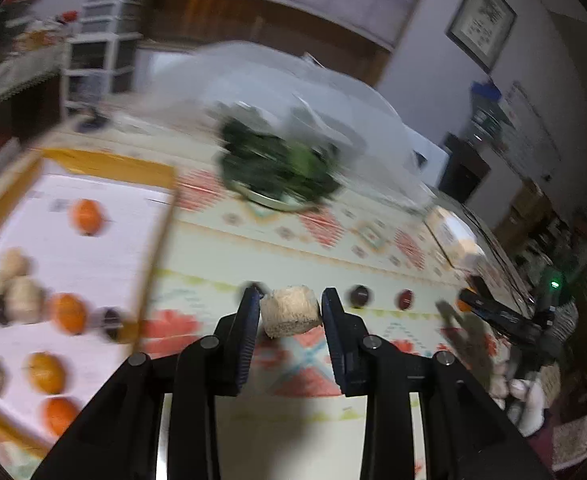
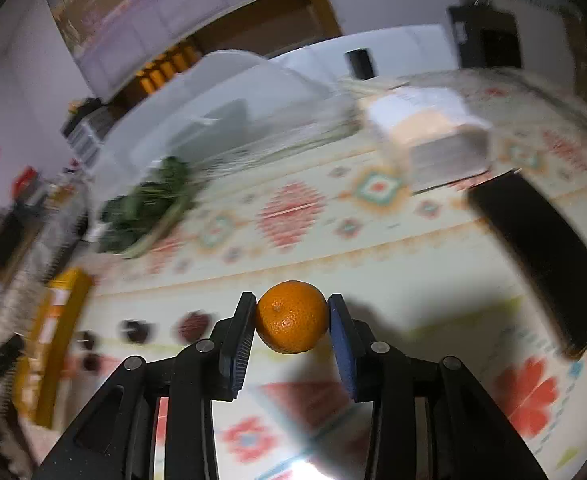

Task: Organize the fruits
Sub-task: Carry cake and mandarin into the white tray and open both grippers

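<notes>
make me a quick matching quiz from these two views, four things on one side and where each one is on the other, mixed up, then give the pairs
Things
1. orange
2. pale beige lump
3. leafy greens
4. dark red fruits

Places
A. on a plate under a clear cover
B. between the pads of the right claw
C. loose on the patterned tablecloth
D. between the pads of the left claw

Pairs: 1-B, 2-D, 3-A, 4-C
</notes>
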The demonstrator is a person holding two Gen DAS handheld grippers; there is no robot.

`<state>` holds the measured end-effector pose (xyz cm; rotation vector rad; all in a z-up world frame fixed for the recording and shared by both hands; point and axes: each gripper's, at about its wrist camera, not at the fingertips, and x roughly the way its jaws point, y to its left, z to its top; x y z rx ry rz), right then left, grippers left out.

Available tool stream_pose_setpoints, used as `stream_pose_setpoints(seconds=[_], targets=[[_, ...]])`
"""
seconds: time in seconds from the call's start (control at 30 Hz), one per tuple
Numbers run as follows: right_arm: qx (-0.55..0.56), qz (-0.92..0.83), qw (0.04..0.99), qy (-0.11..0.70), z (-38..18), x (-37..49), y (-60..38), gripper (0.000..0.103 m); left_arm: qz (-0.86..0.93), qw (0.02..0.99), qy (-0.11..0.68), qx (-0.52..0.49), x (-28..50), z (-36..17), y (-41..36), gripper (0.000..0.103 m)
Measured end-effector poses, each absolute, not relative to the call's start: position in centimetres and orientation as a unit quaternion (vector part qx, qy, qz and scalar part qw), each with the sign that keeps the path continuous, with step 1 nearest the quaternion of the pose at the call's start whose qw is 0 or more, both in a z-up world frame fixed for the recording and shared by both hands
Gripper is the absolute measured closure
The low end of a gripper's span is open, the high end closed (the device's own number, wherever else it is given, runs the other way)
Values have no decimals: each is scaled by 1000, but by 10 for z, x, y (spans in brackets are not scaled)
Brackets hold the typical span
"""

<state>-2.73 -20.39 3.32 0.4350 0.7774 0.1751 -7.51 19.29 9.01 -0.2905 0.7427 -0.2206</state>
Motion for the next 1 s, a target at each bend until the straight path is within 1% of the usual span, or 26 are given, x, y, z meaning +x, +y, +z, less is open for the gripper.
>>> stream_pose_setpoints(seconds=[0.17, 0.43, 0.73, 1.0], targets=[[193, 146, 894, 377, 59, -36, -141, 64, -54, 926, 338, -157, -98, 96, 250, 72], [137, 242, 879, 388, 83, -41, -16, 64, 8, 924, 332, -189, -115, 81, 319, 72], [75, 334, 843, 414, 73, -46, 123, 63, 36, 912, 343, -222, -120, 57, 370, 72], [31, 342, 830, 439, 51, -14, 195, 63, 50, 906, 354, -227, -121, 43, 388, 72]])
